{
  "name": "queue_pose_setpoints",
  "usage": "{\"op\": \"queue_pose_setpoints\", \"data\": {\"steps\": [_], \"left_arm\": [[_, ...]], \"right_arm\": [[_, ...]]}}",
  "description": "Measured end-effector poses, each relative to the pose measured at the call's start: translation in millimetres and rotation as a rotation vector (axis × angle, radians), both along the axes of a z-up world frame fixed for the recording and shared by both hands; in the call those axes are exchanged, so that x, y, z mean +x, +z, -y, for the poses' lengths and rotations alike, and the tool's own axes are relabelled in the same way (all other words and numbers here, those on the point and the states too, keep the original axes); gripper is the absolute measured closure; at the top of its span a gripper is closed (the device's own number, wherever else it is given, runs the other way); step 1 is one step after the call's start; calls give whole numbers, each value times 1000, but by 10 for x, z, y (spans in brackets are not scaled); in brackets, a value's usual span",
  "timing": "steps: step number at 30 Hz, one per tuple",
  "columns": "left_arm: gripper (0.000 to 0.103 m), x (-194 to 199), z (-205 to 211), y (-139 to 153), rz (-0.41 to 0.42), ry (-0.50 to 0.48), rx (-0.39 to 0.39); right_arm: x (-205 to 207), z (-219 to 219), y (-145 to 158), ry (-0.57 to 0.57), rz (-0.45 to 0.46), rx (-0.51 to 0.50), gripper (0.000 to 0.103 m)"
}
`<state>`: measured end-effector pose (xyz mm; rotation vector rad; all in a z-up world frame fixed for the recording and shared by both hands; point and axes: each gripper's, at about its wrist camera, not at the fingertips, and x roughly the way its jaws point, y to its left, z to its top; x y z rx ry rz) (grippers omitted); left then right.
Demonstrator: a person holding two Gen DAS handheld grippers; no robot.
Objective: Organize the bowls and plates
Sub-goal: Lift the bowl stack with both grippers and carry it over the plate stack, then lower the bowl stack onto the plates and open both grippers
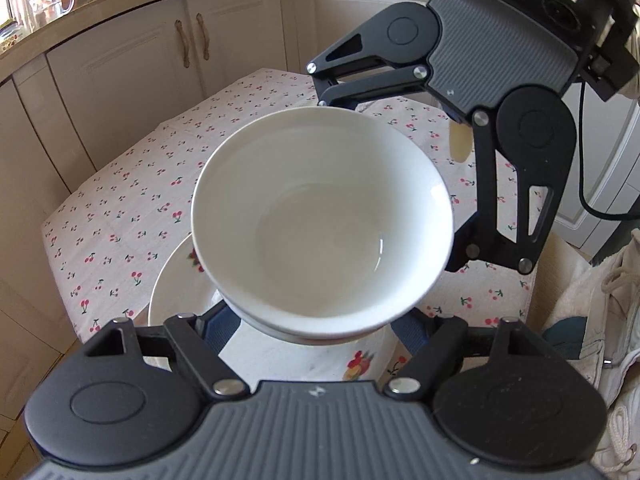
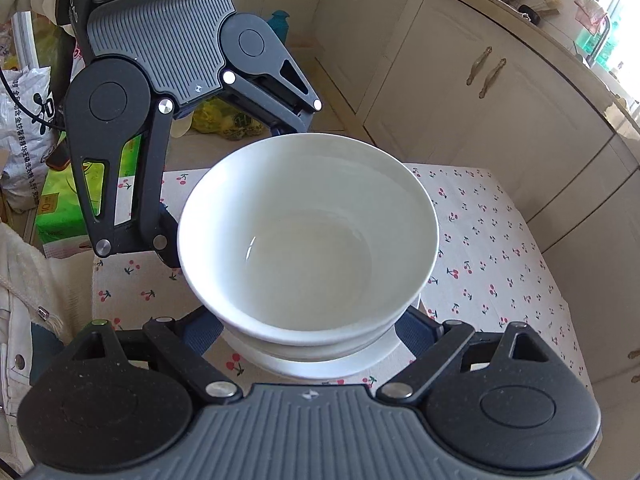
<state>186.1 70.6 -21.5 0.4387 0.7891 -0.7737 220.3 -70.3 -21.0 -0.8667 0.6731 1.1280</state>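
Note:
A stack of white bowls (image 1: 320,216) hangs above the cherry-print tablecloth (image 1: 120,220); the rim of a second bowl shows under the top one. My left gripper (image 1: 312,322) is shut on the stack from the near side, its blue pads (image 1: 214,320) against the lower bowl. My right gripper (image 1: 392,178) reaches in from the upper right and clamps the same stack crosswise. The right wrist view shows the bowls (image 2: 308,232) in the right gripper (image 2: 308,330), with the left gripper (image 2: 236,184) entering from the upper left. A fruit-patterned plate (image 1: 176,292) lies on the cloth beneath.
Cream cabinets (image 1: 132,72) with twisted handles curve behind the table. A person's pale sleeve and jacket (image 1: 592,320) fill the right edge. Beyond the table stand a green box (image 2: 60,208) and a printed bag (image 2: 24,128). The table's far right edge (image 2: 532,248) drops to the floor.

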Motion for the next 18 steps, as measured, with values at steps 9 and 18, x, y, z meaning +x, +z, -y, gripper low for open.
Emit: {"op": "queue_pose_setpoints", "data": {"steps": [9,18], "left_arm": [[22,149,-186,-127,-34,36,-8],[22,302,-209,-211,-61,29,-25]], "right_arm": [[216,-244,-155,15,-33,-13,8],[289,-253,-202,-4,-70,-23,9]]}}
